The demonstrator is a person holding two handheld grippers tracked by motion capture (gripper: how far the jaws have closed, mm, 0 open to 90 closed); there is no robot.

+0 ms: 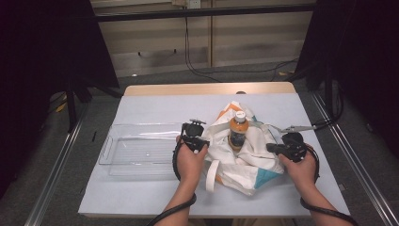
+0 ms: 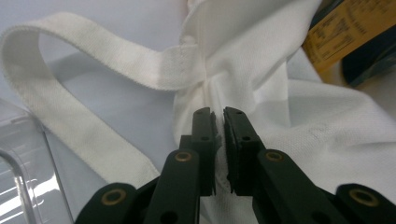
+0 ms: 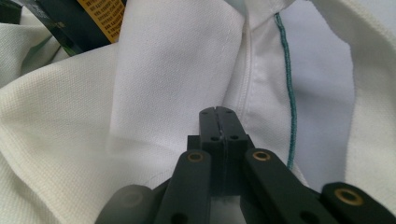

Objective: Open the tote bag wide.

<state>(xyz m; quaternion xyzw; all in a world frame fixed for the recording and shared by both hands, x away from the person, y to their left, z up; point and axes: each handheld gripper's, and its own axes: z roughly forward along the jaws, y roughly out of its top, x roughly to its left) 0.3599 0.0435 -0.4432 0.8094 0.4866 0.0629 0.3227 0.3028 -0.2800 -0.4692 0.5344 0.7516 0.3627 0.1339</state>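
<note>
White woven cloth bag (image 1: pixel 244 155) lies crumpled mid-desk (image 1: pixel 141 195), each tool pinching its fabric: left tool (image 2: pixel 218 122) at nine o'clock, right tool (image 3: pixel 218 122) at three. Orange-labelled bottle (image 1: pixel 238 130) stands between.

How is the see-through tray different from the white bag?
The clear plastic tray is stiff and flat, while the white cloth bag is soft and crumpled. The tray holds nothing, while the bag has an orange bottle standing in it. The left gripper and the right gripper both pinch the bag, not the tray. Both lie on the same table.
</note>
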